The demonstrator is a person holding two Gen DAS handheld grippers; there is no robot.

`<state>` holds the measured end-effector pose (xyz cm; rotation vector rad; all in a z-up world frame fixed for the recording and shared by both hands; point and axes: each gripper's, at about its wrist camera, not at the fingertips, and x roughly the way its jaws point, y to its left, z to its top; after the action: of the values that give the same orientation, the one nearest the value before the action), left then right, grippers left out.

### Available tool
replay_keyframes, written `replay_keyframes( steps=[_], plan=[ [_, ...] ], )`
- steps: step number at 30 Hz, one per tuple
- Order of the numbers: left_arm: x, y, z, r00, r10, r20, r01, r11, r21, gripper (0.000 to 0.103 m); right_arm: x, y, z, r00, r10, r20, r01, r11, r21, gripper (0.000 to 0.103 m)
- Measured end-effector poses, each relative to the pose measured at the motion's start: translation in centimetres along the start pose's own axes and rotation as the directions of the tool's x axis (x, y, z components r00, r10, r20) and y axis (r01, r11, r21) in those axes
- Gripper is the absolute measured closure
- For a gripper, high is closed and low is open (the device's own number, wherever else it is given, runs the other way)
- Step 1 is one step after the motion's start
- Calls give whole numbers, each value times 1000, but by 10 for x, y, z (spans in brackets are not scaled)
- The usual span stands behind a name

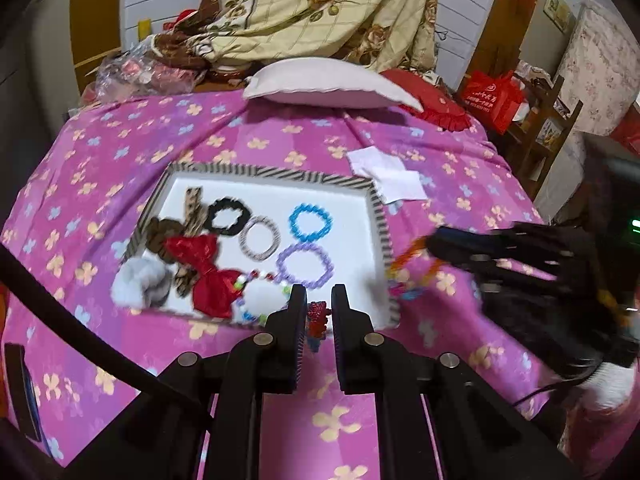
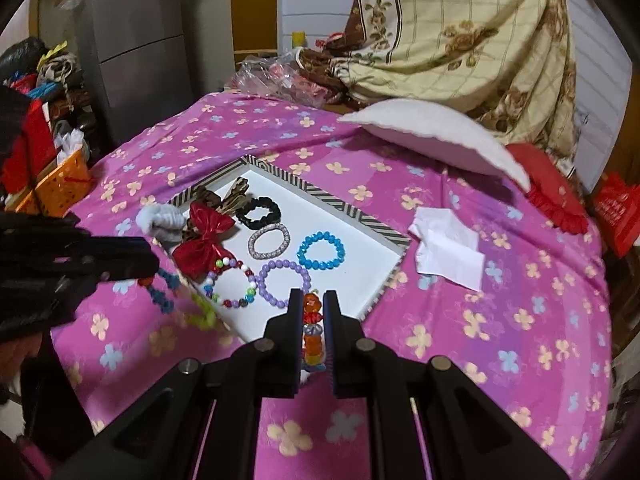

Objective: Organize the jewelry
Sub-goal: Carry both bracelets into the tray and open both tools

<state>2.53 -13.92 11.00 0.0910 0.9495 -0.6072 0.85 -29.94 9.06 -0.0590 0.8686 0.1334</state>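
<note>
A striped-rim tray [image 1: 280, 172] with a white floor lies on the pink flowered bedspread. It holds a black scrunchie [image 1: 228, 216], a grey hair tie [image 1: 260, 238], a blue bracelet [image 1: 310, 222], a purple bracelet [image 1: 306, 266], a multicoloured bracelet [image 2: 230, 284] and a red bow [image 1: 202, 264]. My left gripper [image 1: 319, 296] hovers at the tray's near edge, shut on a bracelet of red, blue and green beads [image 2: 164, 292] that dangles below it. My right gripper [image 2: 313, 298] is shut on an orange bead bracelet [image 2: 312, 320], just off the tray's right rim.
A white and grey pompom [image 1: 136, 288] sits on the tray's left rim beside brown bows. White paper [image 1: 388, 178] lies past the tray's far right corner. A pillow [image 1: 332, 84] and a heaped quilt [image 1: 320, 12] lie beyond. An orange basket [image 2: 60, 184] stands off the bed's left side.
</note>
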Motion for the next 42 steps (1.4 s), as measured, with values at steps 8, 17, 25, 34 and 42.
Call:
replay_keyframes(
  steps=[8,17,25,34,42],
  plan=[
    [41,-35,5,997,-63,-44,63,998,-2,70,68,-24,12,995,30,-92,-25,998,56,93],
    [109,1,-7,989,-20,-149,7,996,-90,70,130,-62,22,989,-22,-150,36,995,90,93],
    [132,19,-17,983,13,-181,-33,994,-107,70,169,-81,34,988,-71,-137,89,987,132,93],
    [132,16,-24,985,58,-160,-71,994,-77,70,155,-78,24,994,-39,-104,57,984,171,76],
    [117,19,-29,985,110,-135,-123,988,-91,62,93,-58,4,999,-35,-25,39,984,172,51]
  ],
)
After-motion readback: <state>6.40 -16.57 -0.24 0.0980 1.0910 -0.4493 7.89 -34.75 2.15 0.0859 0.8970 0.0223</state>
